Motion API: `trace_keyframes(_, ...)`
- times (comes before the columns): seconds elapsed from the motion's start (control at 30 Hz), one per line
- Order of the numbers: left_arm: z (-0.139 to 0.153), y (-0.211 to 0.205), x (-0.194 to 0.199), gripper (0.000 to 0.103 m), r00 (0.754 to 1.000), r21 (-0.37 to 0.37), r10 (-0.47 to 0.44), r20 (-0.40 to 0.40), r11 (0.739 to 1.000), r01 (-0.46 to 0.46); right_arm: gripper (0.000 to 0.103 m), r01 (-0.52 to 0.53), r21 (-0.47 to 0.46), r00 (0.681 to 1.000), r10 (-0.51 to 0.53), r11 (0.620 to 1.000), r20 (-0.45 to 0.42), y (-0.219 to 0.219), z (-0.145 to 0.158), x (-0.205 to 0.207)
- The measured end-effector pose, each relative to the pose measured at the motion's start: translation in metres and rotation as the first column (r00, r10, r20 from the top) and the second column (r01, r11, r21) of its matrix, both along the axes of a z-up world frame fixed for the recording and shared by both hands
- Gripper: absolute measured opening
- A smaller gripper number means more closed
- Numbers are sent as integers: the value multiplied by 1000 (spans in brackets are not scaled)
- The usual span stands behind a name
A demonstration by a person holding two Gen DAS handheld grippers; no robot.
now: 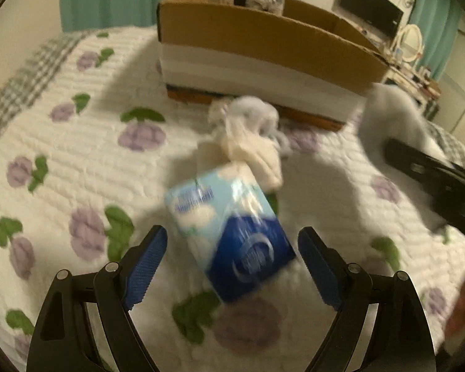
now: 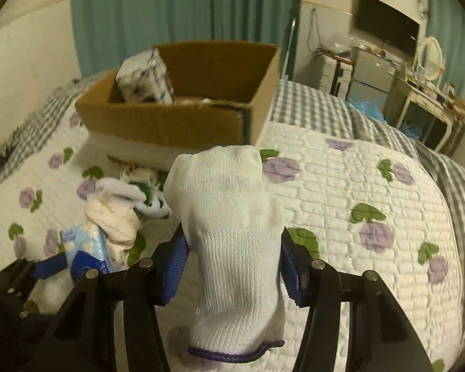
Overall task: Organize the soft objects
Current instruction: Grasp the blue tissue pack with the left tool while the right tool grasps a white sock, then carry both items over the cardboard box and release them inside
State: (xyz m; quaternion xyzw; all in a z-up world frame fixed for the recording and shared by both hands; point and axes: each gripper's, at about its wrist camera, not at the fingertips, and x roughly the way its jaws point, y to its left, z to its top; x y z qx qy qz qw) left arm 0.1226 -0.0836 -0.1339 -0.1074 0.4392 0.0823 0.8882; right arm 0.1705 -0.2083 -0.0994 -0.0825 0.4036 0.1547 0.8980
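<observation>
My left gripper [image 1: 232, 241] is open with its jaws on either side of a blue tissue pack [image 1: 229, 235] that lies on the quilted bed. A pile of white cloths [image 1: 251, 136] lies just past the pack. My right gripper [image 2: 234, 251] is shut on a white knit glove [image 2: 232, 248] and holds it above the bed; the glove and gripper also show at the right of the left wrist view [image 1: 393, 117]. The cardboard box [image 2: 170, 121] stands further back and holds a patterned pack [image 2: 145, 77]. The tissue pack [image 2: 86, 251] and my left gripper's fingers [image 2: 51, 268] show at the lower left of the right wrist view.
A small plush toy [image 2: 133, 198] lies by the cloths near the box [image 1: 263, 37]. The floral quilt [image 2: 356, 186] spreads out to the right. A desk with a mirror [image 2: 431, 55], a small fridge and a wall screen stand beyond the bed's right side.
</observation>
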Motion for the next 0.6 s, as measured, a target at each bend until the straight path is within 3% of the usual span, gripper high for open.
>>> trace_keyframes(0.13, -4, 6, 5, 82, 1000, -39, -1, 5, 999, 1, 54, 11, 21, 1000, -11, 1000, 8, -4, 5, -2)
trace_keyframes(0.2, -7, 6, 3, 62, 999, -60, -35, 3, 998, 35, 54, 18, 28, 1000, -18, 999, 2, -3, 3, -1)
trace_keyframes(0.6, 15, 14, -33, 58, 987, -30, -156, 23, 987, 157, 54, 61, 94, 997, -64, 994, 29, -28, 19, -41)
